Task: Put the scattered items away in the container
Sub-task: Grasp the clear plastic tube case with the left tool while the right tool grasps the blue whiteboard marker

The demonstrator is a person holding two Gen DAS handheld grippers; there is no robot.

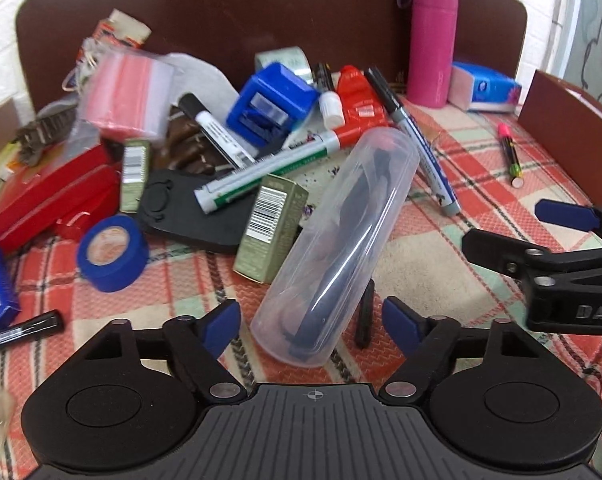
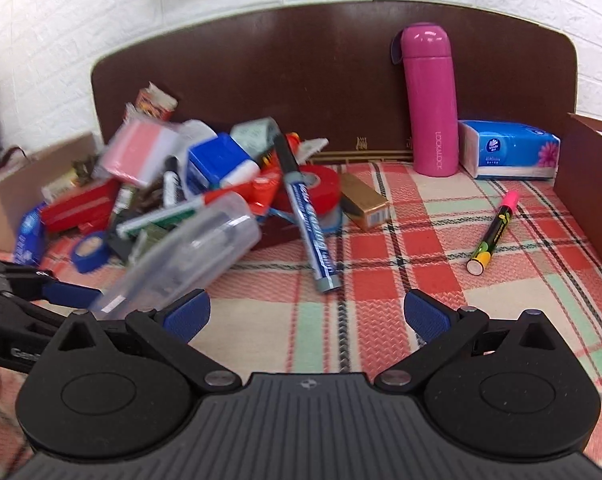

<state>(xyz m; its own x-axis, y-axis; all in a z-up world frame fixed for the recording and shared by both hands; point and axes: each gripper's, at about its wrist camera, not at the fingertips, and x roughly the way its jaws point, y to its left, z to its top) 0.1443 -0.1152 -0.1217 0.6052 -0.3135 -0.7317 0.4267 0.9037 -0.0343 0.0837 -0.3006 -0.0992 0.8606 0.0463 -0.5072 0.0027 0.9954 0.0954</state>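
A clear plastic tube case (image 1: 337,240) with dark items inside lies tilted on the checked cloth, its near end between the jaws of my left gripper (image 1: 312,324), which is open around it without touching. It also shows in the right wrist view (image 2: 189,256). Behind it is a heap: a blue sharpener box (image 1: 271,104), white-green marker (image 1: 269,168), blue-grey marker (image 1: 417,136), blue tape roll (image 1: 113,252), olive carton (image 1: 269,228). My right gripper (image 2: 307,316) is open and empty over bare cloth. A pink highlighter (image 2: 495,232) lies apart at right.
A pink flask (image 2: 431,100) and a blue tissue pack (image 2: 509,154) stand at the back by the brown board (image 2: 301,72). A brown box wall (image 2: 589,188) rises at right. A cardboard box (image 2: 5,196) sits at far left. A black pen (image 1: 21,330) lies near left.
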